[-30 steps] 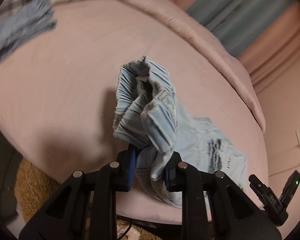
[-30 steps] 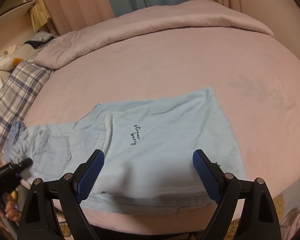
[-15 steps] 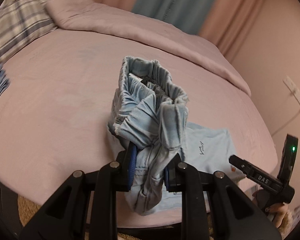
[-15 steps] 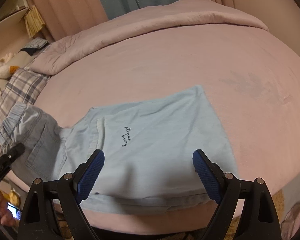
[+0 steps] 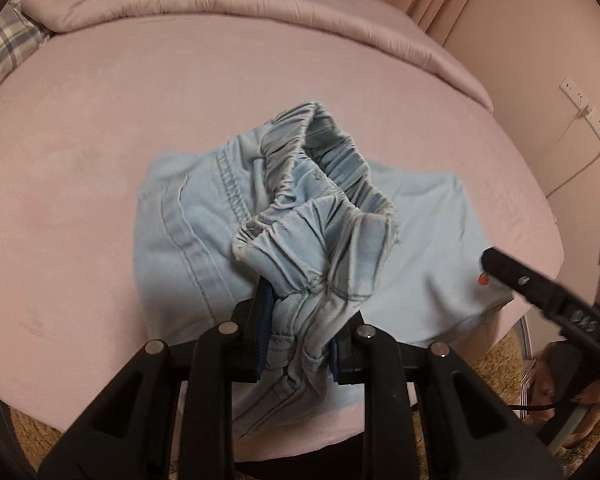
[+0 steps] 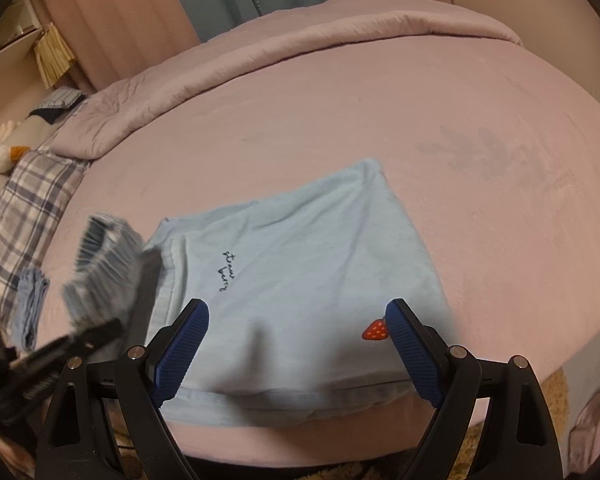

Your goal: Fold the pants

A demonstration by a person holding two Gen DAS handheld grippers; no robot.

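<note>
Light blue pants (image 6: 300,272) lie folded on the pink bed near its front edge, with small dark lettering and a red strawberry patch (image 6: 376,330). My left gripper (image 5: 300,332) is shut on the gathered elastic waistband (image 5: 320,208), which it holds bunched up above the folded legs (image 5: 428,232). In the right wrist view the lifted waistband (image 6: 104,264) shows blurred at the left, with the left gripper (image 6: 60,352) beneath it. My right gripper (image 6: 296,354) hovers open over the front edge of the pants, nothing between its blue pads (image 6: 182,340).
A rolled pink duvet (image 6: 300,40) runs along the far side of the bed (image 6: 380,120). A plaid pillow (image 6: 24,200) and a small folded blue cloth (image 6: 30,304) lie at the left. A wall socket strip (image 5: 588,108) and its cable hang at the right. A woolly rug (image 5: 496,356) lies below the bed's edge.
My left gripper has swung the waistband across from the left and over the folded legs, and it has rolled. The right gripper has hardly moved and has stayed open.
</note>
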